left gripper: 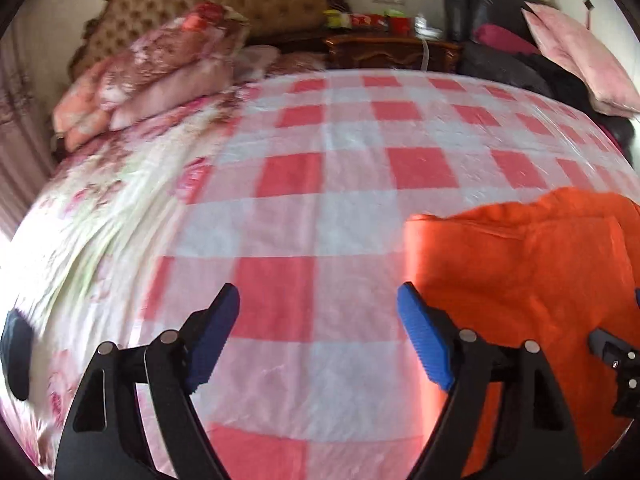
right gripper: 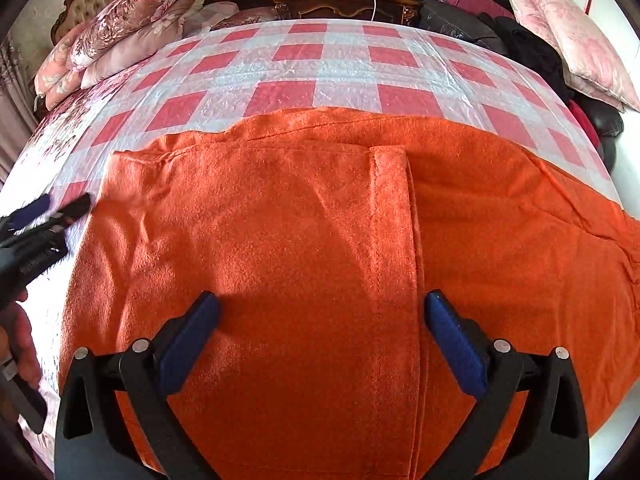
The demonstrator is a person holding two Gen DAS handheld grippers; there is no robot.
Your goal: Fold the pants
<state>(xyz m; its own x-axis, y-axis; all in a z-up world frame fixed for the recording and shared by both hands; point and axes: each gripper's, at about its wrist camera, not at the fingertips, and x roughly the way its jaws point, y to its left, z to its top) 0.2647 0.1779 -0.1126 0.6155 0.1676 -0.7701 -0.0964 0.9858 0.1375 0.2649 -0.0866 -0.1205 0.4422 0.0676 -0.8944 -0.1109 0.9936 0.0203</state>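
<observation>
Spread over a bed, the pink-and-white checked cloth (right gripper: 344, 68) carries the orange fleece pants (right gripper: 304, 240), lying flat. Right gripper (right gripper: 322, 312) hovers wide open above them; left gripper (left gripper: 318, 300), open and empty, is beside their edge. Gripping that edge probably comes next.

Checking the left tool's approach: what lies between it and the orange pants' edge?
Only bare checked sheet between left tool and pants, per the left wrist view.

Checked bedspread (right gripper: 340, 92), quilts (right gripper: 120, 36), nightstand (right gripper: 344, 4), pink pillow (right gripper: 572, 40)
</observation>
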